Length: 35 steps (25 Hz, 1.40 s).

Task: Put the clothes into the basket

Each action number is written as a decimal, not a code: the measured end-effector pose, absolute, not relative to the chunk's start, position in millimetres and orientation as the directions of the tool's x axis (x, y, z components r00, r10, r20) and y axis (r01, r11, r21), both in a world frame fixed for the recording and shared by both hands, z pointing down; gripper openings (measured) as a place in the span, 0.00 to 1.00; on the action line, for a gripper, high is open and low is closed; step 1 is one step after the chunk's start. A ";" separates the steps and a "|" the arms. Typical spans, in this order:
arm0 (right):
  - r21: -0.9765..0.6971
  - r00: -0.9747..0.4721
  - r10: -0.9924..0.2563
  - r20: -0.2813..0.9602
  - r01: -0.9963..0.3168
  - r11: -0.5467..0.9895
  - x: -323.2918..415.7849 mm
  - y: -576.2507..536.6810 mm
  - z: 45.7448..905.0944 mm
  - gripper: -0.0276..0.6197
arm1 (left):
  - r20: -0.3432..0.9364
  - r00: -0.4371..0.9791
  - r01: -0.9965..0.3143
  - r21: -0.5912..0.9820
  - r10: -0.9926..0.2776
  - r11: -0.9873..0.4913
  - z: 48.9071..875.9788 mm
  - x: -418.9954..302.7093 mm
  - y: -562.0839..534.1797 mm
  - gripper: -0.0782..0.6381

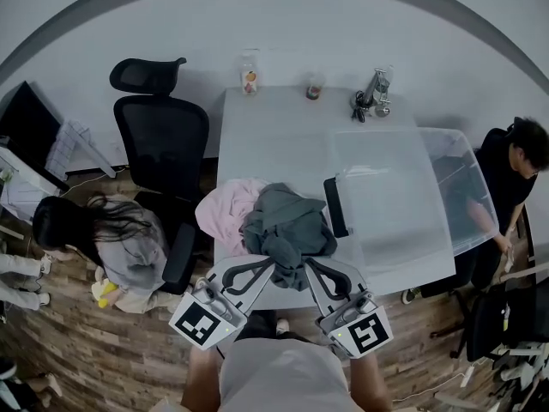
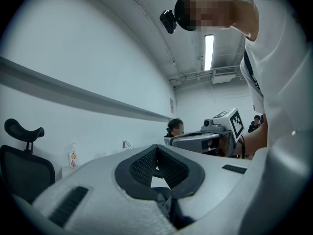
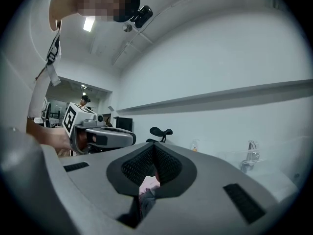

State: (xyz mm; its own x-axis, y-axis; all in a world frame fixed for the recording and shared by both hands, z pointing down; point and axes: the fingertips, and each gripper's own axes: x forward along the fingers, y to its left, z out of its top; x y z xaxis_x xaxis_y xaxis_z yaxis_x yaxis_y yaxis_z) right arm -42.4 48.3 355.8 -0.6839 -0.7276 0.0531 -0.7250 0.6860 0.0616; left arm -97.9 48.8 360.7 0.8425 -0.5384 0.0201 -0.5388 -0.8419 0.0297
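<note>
A dark grey garment (image 1: 287, 228) hangs bunched over the near edge of the white table (image 1: 274, 136). Both grippers grip it from below. My left gripper (image 1: 268, 266) is shut on its lower left part, and dark cloth (image 2: 165, 200) shows pinched between the jaws of the left gripper (image 2: 156, 148). My right gripper (image 1: 310, 266) is shut on the lower right part, and grey cloth (image 3: 145, 199) sits in the closed jaws of the right gripper (image 3: 154, 146). A pink garment (image 1: 225, 209) lies just left of the grey one. The clear plastic basket (image 1: 463, 204) stands at the table's right.
A black office chair (image 1: 163, 136) stands left of the table. A bottle (image 1: 250, 72), a cup (image 1: 315, 88) and a metal stand (image 1: 372, 94) line the far edge. A clear lid (image 1: 386, 204) covers the table's right half. One person sits at the left (image 1: 120, 243), another at the right (image 1: 513, 166).
</note>
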 end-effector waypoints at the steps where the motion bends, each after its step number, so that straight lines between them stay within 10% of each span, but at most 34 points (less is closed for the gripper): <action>1: 0.063 -0.680 -0.731 0.061 -0.728 0.682 -42.6 43.4 357.0 0.05 | 0.020 0.847 -0.531 0.028 -0.531 -0.847 361.1 -98.1 43.9 0.11; 35: 0.181 -0.584 -0.687 0.433 -0.691 0.700 -49.3 -55.1 435.1 0.12 | 0.079 0.902 -0.430 0.053 -0.425 -0.901 401.2 -99.0 -44.8 0.11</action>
State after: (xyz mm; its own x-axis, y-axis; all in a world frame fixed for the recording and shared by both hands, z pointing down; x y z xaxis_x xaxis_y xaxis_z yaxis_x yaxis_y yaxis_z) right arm -49.3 -55.1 435.1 -0.5835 -0.6873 0.4325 -0.6906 0.7002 0.1810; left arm -99.0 -44.8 401.2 0.9017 -0.4251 0.0790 -0.4296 -0.9015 0.0530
